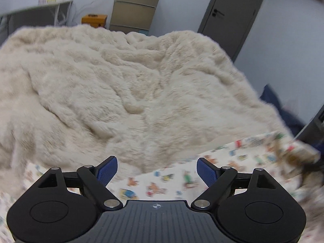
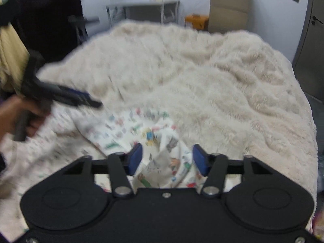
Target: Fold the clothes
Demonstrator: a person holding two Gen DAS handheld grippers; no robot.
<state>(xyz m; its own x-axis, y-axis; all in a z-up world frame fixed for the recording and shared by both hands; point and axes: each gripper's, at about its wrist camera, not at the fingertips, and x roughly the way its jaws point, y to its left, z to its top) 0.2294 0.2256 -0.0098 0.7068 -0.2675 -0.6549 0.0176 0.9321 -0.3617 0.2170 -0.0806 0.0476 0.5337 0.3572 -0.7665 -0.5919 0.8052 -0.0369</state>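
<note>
One printed garment; left fingers wide, right fingers apart around it.

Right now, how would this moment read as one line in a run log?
left gripper: open, empty | right gripper: open, printed cloth between jaws | fluffy blanket: underneath
</note>
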